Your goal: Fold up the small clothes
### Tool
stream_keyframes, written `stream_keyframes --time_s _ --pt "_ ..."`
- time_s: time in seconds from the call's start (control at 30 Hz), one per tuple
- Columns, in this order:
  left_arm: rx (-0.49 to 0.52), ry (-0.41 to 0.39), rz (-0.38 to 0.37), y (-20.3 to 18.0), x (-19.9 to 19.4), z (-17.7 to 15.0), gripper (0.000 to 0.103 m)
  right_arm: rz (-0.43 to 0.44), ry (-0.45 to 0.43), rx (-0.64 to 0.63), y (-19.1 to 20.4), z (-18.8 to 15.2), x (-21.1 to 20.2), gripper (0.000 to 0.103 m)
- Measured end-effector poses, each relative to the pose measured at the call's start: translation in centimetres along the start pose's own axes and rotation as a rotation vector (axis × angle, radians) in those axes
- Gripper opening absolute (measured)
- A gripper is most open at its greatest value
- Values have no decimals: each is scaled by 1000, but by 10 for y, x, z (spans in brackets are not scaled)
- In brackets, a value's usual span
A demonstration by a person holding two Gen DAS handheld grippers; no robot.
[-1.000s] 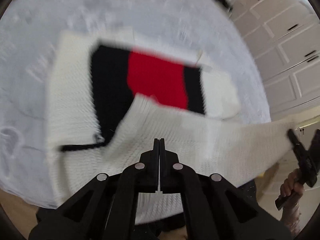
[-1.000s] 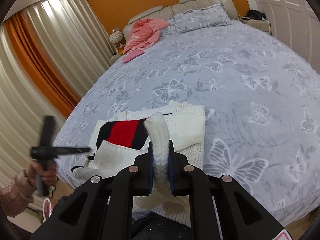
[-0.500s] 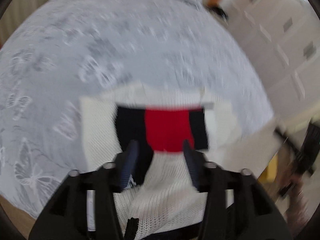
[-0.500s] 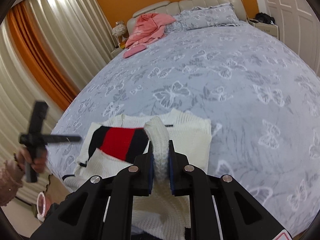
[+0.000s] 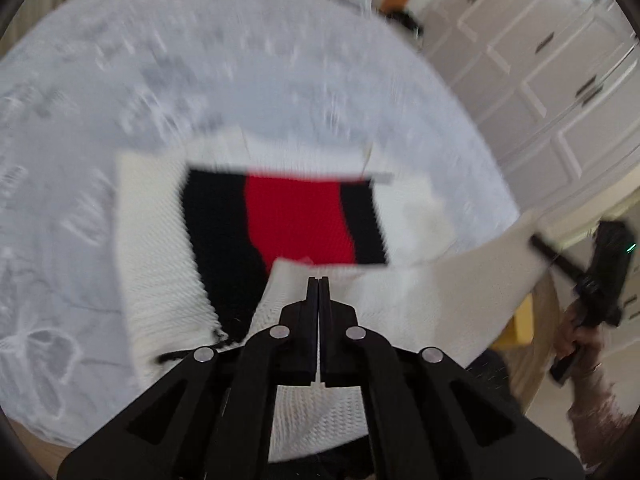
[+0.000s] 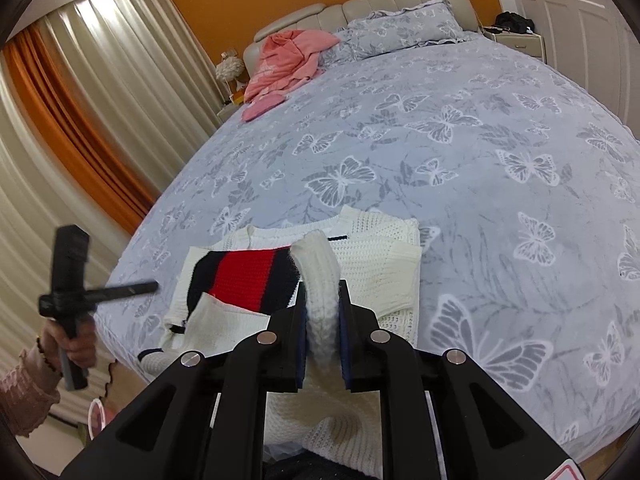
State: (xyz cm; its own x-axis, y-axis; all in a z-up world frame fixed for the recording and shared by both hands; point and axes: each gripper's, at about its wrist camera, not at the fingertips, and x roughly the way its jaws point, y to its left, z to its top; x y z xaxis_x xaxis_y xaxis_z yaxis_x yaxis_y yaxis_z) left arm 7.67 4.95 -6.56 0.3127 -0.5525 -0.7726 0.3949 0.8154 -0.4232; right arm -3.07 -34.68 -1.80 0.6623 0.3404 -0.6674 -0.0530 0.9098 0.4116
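A white knit sweater (image 5: 156, 240) with a black and red striped panel (image 5: 296, 220) lies at the near edge of the bed. My left gripper (image 5: 319, 280) is shut on the sweater's lifted white hem (image 5: 420, 304), which stretches rightward to the other gripper (image 5: 568, 264). In the right wrist view the sweater (image 6: 372, 256) lies just ahead, and my right gripper (image 6: 323, 292) is shut on a thick rolled fold of the hem (image 6: 318, 276). The left gripper (image 6: 132, 289) shows at far left, held by a hand.
The bed (image 6: 460, 140) has a grey butterfly-print cover. Pink clothes (image 6: 288, 60) and a pillow (image 6: 396, 28) lie at the headboard. Curtains (image 6: 80, 120) hang left; white wardrobe doors (image 5: 540, 60) stand right. A nightstand (image 6: 516, 36) is by the far corner.
The left gripper opened briefly half a second ago and is shut again on the hem. Both grippers have carried the hem a little farther over the sweater.
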Motion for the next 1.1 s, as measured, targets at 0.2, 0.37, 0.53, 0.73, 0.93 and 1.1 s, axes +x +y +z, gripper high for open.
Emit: stream_keyframes --time_s 0.2,0.37,0.53,0.73,0.93,1.1 --pt "70 29 55 2 1 13 17 -15 19 12 -4 -5 6 14" --pt "161 120 72 4 47 5 46 -12 24 19 -5 -7 8 14" --pt "170 204 14 6 76 -5 25 -11 28 20 -5 -6 11 14" --pt "85 44 -11 8 23 3 2 -16 10 23 -5 -7 2 14" --pt "90 -24 1 2 -20 3 2 -30 26 46 -14 -13 5 14" --pt "55 -30 40 10 -16 0 2 -17 3 34 -6 -8 0 14"
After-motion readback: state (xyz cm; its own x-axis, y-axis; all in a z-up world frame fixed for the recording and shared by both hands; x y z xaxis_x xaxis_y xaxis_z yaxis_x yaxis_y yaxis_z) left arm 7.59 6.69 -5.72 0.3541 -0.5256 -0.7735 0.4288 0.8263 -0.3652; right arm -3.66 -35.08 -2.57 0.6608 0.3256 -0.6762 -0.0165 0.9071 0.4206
